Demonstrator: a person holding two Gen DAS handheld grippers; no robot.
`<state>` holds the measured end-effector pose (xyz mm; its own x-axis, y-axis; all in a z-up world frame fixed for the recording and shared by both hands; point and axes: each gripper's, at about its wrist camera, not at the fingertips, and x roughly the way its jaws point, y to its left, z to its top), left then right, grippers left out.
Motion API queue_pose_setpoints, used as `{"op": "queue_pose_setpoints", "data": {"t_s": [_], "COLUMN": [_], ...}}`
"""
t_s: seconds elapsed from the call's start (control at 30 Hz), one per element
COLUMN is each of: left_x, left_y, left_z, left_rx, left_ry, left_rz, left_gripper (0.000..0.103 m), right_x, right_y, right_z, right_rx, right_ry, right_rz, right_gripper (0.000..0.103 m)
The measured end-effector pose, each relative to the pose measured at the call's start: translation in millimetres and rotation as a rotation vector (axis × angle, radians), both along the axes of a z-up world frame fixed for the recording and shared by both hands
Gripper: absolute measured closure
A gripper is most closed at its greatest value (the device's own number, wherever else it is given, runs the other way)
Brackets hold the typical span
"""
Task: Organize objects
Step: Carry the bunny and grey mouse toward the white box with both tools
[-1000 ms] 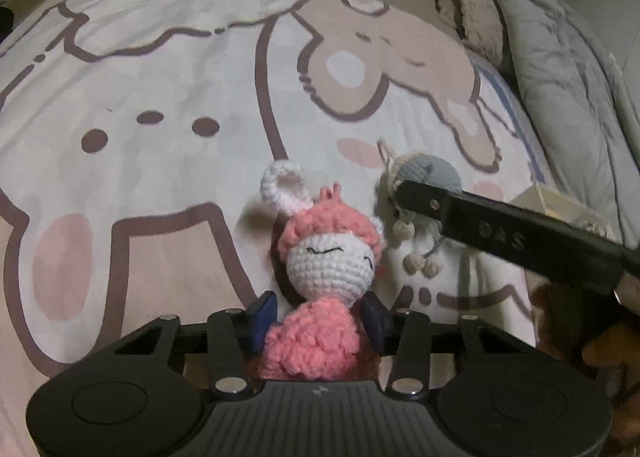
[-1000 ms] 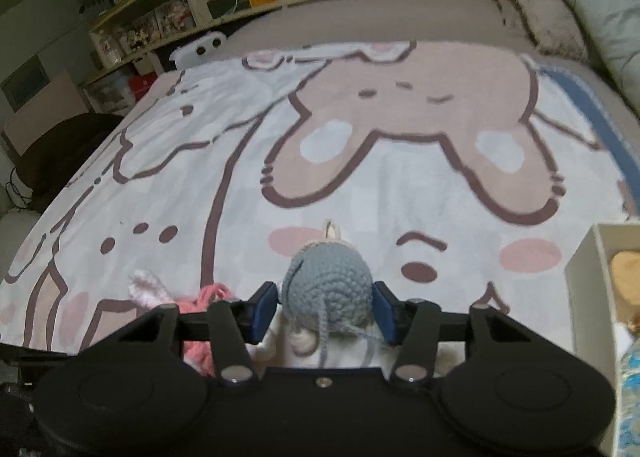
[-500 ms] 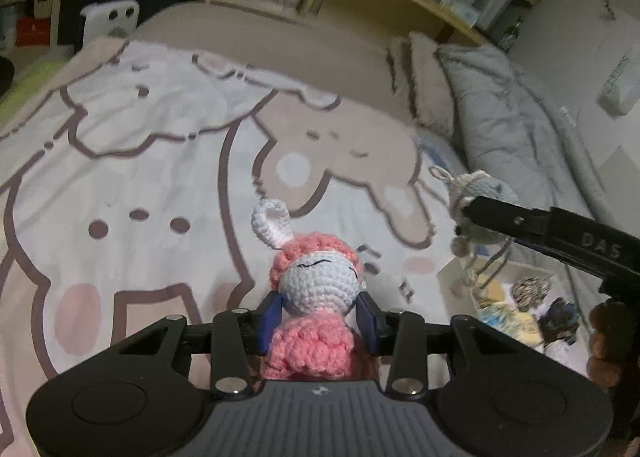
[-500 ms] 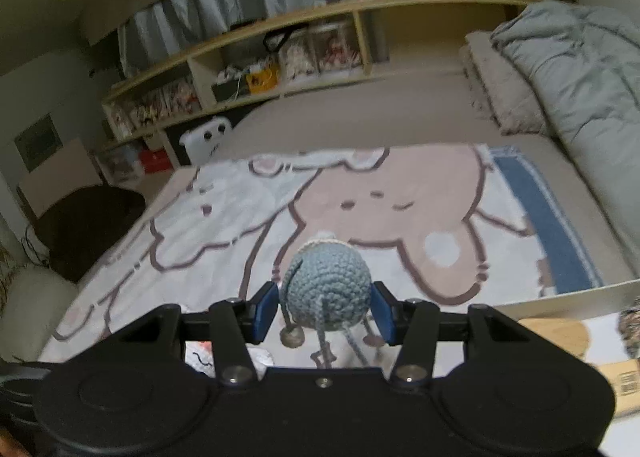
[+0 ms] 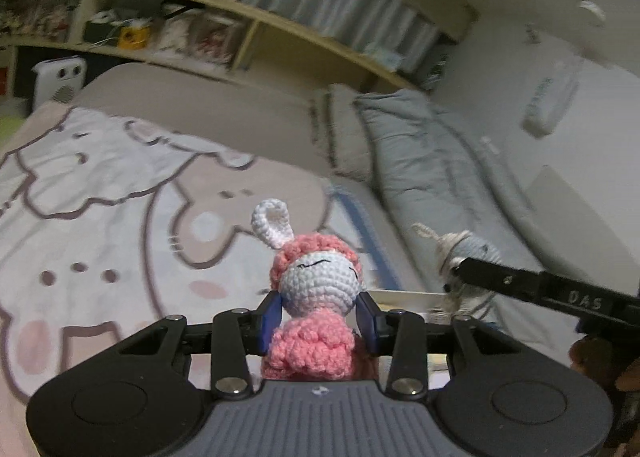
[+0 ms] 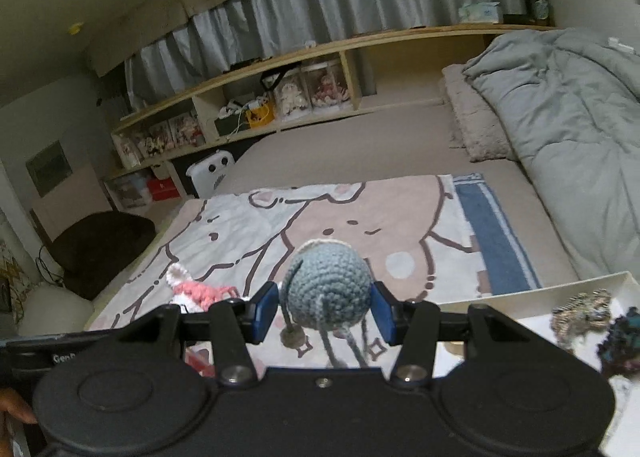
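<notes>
Holding a pink crocheted doll point(image 5: 316, 309) clear of the bed, clamped at the neck between the blue pads of the left gripper point(image 5: 318, 317), white face and single white ear loop pointing up and away. Gripping there, at the narrowest part, probably to keep the soft body from slipping while being carried. Holding a grey-blue crocheted doll point(image 6: 328, 289) the same way in the right gripper point(image 6: 326, 313), pads pressing on either side of its round head, strings and a small bead dangling below. Carrying both at once, side by side, likely for dropping into the white box point(image 6: 532, 291) waiting at the near right, already containing a few dark, tangled knitted pieces.

Lying beneath, a cartoon-print blanket point(image 6: 360, 225) spread over the bed, with a grey duvet point(image 6: 560, 117) bunched along the right and a wooden shelf point(image 6: 320, 53) running across the far wall.

Hiding much: the lower body of the pink doll behind the gripper housing, the grey doll's face turned away from its own camera. Cutting off the box at the frame edge in the right view, and showing only a pale strip of its rim in the left view. Blurring the left view through motion, so shelf contents are unreadable there. Showing only a dark sliver of a hand at the frame corners; the rest of the person out of sight.
</notes>
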<state>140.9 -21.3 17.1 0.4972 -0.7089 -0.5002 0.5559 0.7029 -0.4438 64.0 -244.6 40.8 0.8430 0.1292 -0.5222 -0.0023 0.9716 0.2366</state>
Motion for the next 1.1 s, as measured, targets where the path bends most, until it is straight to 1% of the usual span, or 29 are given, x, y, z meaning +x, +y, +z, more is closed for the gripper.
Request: {"op": "queue_pose_setpoints", "data": {"t_s": [0.13,0.2,0.3,0.47,0.7,0.8,0.9,0.97,1.1], "left_x": [-18.2,-24.8,-32.9,-46.7,-63.1,-70.5,-79.7,-81.2,-77.5], "left_y": [-19.6,-31.0,-50.5,-87.1,-137.3,-155.5,-170.8,-176.5,-186.5], "left_z": [6.4,7.1,6.8,2.7,-16.3,-31.4,-50.5,-64.3,-84.2], "left_rx": [-0.042,-0.055,-0.075,-0.080,-0.083,-0.047,0.029,0.072,0.130], "left_ry": [-0.052,-0.061,-0.066,-0.079,-0.063,-0.053,-0.063,-0.050,-0.020], "left_rz": [-0.043,-0.067,-0.104,-0.193,-0.313,-0.387,-0.465,-0.496,-0.530], "left_gripper": [0.061,0.061,0.061,0.061,0.061,0.061,0.061,0.061,0.061], "right_x": [-18.4,-28.2,-41.2,-64.5,-90.0,-100.0,-108.5,-111.9,-115.6], "right_y": [-24.0,-39.4,-59.2,-92.7,-130.7,-144.1,-154.0,-159.2,-167.4], "right_z": [8.2,11.2,12.8,7.8,-5.8,-13.4,-23.9,-31.9,-46.1], "right_rx": [-0.015,-0.013,-0.012,-0.009,0.003,0.012,0.014,0.016,0.021], "right_ry": [-0.019,-0.026,-0.031,-0.022,0.011,0.023,0.047,0.068,0.106], "right_rz": [-0.034,-0.057,-0.087,-0.144,-0.229,-0.263,-0.285,-0.298,-0.319], "right_gripper": [0.051,0.051,0.051,0.051,0.051,0.051,0.051,0.051,0.051]}}
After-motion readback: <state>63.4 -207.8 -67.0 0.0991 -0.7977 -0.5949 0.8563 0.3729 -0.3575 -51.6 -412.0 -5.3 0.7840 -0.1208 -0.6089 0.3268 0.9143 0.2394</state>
